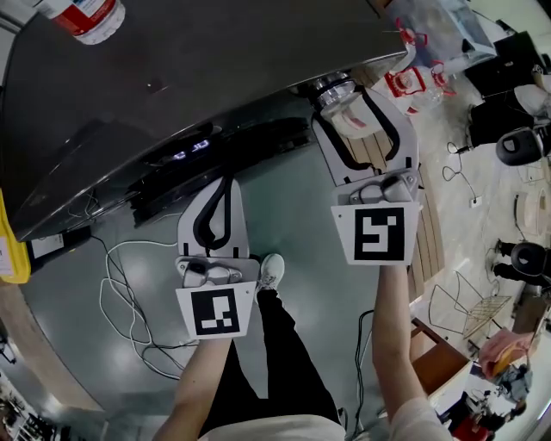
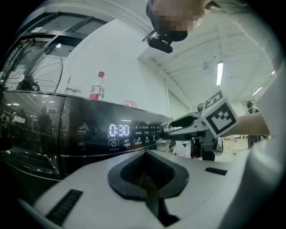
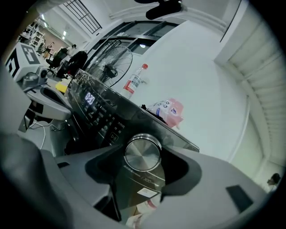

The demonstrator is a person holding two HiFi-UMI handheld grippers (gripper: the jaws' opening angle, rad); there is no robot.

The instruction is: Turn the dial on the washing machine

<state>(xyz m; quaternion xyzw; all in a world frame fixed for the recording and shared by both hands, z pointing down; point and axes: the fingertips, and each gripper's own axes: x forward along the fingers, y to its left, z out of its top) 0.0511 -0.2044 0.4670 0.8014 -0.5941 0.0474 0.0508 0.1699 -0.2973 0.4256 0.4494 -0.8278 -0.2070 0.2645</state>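
Observation:
The dark washing machine (image 1: pixel 172 77) fills the top of the head view, its front panel lit with "0:30" (image 2: pixel 119 130). Its round silver dial (image 3: pixel 143 152) sits at the panel's right end (image 1: pixel 334 86). My right gripper (image 1: pixel 337 96) reaches up to it, and its black pads close in on both sides of the dial (image 3: pixel 143 157). The left gripper view shows it from the side (image 2: pixel 172 129). My left gripper (image 1: pixel 225 183) hangs lower, in front of the panel and apart from it. Its jaws are together with nothing between them (image 2: pixel 145 179).
A plastic bottle with a red label (image 1: pixel 90 17) and a pink packet (image 3: pixel 170 111) rest on the machine's top. White cables (image 1: pixel 129 284) trail over the grey floor. Boxes, chairs and a wire rack (image 1: pixel 469 314) crowd the right side.

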